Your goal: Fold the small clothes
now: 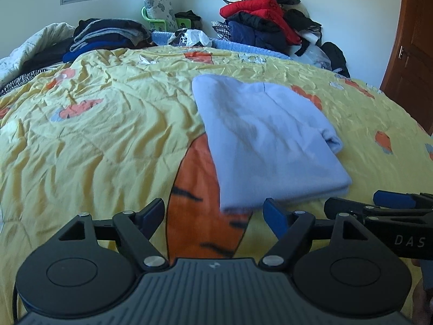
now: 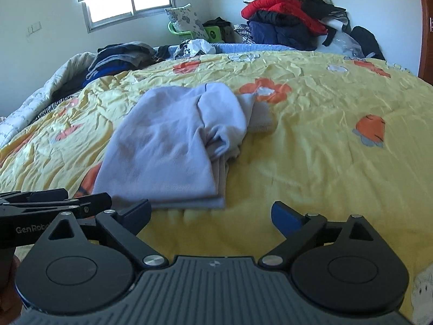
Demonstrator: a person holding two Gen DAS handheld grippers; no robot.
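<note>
A light blue garment (image 1: 268,140) lies folded into a rough rectangle on the yellow patterned quilt (image 1: 108,135). In the right wrist view the garment (image 2: 173,143) shows a bunched sleeve at its right side. My left gripper (image 1: 215,214) is open and empty, just short of the garment's near edge. My right gripper (image 2: 211,216) is open and empty, near the garment's near right corner. The right gripper also shows at the right edge of the left wrist view (image 1: 395,205), and the left gripper shows at the left edge of the right wrist view (image 2: 54,203).
A pile of red, navy and black clothes (image 1: 265,24) stands at the bed's far right. Dark folded clothes (image 1: 108,35) lie at the far left. A wooden door (image 1: 414,54) is at the right. A window (image 2: 130,2) is in the far wall.
</note>
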